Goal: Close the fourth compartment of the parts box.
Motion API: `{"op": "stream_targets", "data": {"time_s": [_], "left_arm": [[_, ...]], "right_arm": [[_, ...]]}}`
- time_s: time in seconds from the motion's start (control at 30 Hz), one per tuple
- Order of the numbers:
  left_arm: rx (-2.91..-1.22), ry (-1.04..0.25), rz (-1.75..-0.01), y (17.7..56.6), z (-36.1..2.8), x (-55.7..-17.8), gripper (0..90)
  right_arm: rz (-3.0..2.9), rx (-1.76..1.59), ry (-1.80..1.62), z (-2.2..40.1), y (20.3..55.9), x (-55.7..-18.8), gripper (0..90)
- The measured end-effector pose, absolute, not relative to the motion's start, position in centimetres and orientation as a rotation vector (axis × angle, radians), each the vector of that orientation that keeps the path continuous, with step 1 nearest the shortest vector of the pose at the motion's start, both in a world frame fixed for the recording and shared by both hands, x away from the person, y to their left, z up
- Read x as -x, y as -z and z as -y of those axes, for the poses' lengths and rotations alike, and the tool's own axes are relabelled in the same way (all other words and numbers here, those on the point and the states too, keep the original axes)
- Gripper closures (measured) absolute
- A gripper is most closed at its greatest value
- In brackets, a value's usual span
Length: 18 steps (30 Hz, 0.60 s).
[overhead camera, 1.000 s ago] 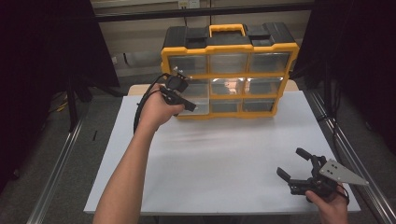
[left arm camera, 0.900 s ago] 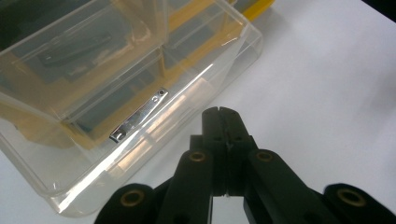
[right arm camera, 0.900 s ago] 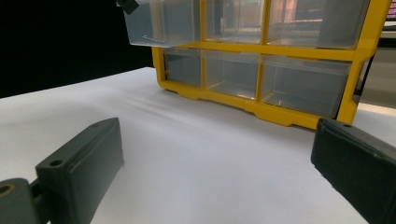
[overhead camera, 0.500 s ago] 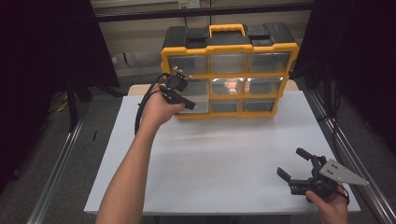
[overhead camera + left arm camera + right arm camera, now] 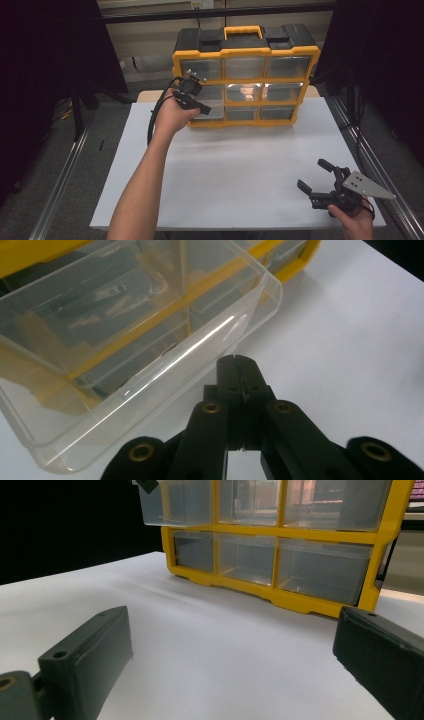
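- White tabletop (image 5: 240,165) is lying in front of us, with dark curtains hanging on both sides and a yellow-framed plastic organiser with clear drawers and a black top (image 5: 245,75) standing at its far edge.
- We are working on the clear plastic drawer at the left of the middle row (image 5: 212,102). It is sticking partway out of the frame, which the left gripper view (image 5: 150,340) and the right gripper view (image 5: 175,505) both show.
- Our left gripper (image 5: 206,110) is staying at that drawer's front, its jaws pressed flat together (image 5: 239,362) with nothing visible between them. The tips are sitting just beside the drawer's front lip, and we cannot tell whether they are touching it.
- Our right gripper (image 5: 312,173) is waiting near the front right corner of the table, well apart from the organiser, its jaws spread wide and empty (image 5: 232,625).
- Over the last second nothing is changing: both hands are keeping their places, and the drawer is no further out than before.
- We are reading this as a pause in mid-pull. The drawer is open enough to see inside, though we cannot make out its contents for certain.
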<state>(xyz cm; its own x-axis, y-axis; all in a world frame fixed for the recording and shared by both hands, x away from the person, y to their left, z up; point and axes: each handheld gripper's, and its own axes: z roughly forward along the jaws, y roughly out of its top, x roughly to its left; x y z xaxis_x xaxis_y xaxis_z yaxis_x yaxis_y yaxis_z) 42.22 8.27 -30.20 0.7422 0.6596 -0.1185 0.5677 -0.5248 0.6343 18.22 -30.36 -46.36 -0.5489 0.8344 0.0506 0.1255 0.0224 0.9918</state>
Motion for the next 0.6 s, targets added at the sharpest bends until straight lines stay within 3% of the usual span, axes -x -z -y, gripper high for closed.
{"op": "stream_targets", "data": {"time_s": [0.6], "left_arm": [[-2.222,-0.214,-0.964,30.43,-7.83,-42.64,90.0]], "right_arm": [[-1.728,-0.982,-1.576,30.35,46.37,-18.21,2.2]]}}
